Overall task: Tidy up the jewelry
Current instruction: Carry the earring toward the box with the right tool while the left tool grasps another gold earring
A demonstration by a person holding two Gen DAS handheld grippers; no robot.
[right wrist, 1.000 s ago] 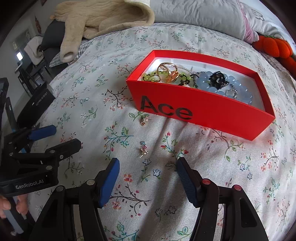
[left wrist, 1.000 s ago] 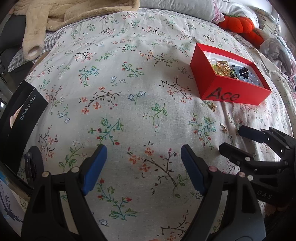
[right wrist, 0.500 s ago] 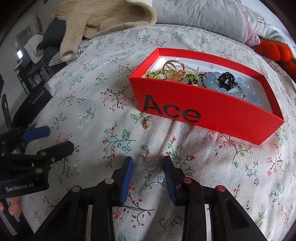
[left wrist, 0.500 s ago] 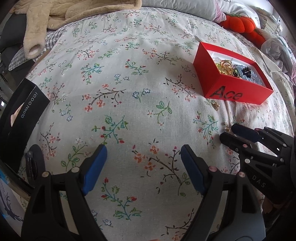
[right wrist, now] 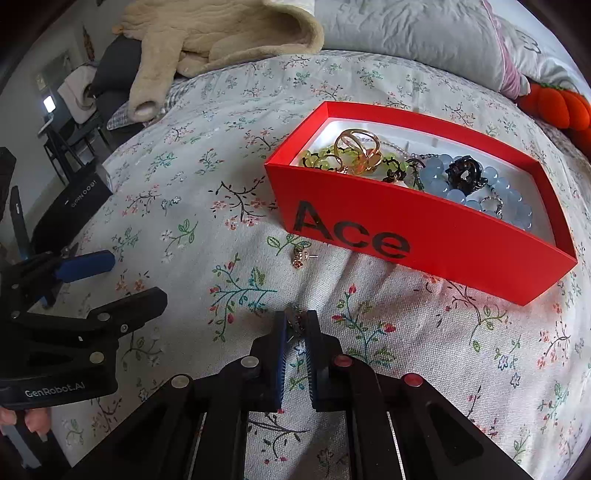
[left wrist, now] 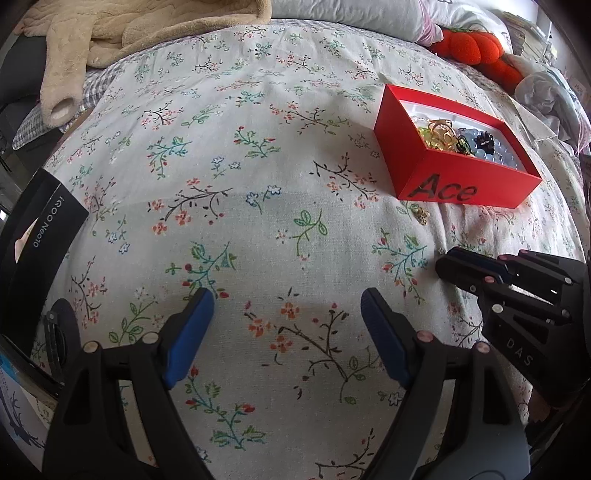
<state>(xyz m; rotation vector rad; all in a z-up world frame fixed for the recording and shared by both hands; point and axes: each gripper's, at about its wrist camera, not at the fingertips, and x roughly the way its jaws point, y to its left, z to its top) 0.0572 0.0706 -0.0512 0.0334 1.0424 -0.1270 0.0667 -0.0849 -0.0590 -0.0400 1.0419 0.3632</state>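
A red "Ace" box (right wrist: pixel 424 236) on the floral bedspread holds bracelets, rings and beads; it also shows in the left wrist view (left wrist: pixel 436 173). My right gripper (right wrist: pixel 295 325) is shut on a small earring (right wrist: pixel 296 320) at the bedspread surface, in front of the box. A second gold earring (right wrist: pixel 300 255) lies loose just before the box, also seen in the left wrist view (left wrist: pixel 421 215). My left gripper (left wrist: pixel 284 306) is open and empty over bare bedspread, left of the right gripper (left wrist: pixel 448 260).
A black phone box (left wrist: pixel 33 236) lies at the bed's left edge. A cream fleece garment (right wrist: pixel 207 40) and grey pillow (right wrist: pixel 406 33) lie at the back. An orange plush (right wrist: pixel 557 107) sits back right.
My right gripper moved forward and closed its jaws from wide open onto the small earring. The left gripper stayed open and barely shifted.
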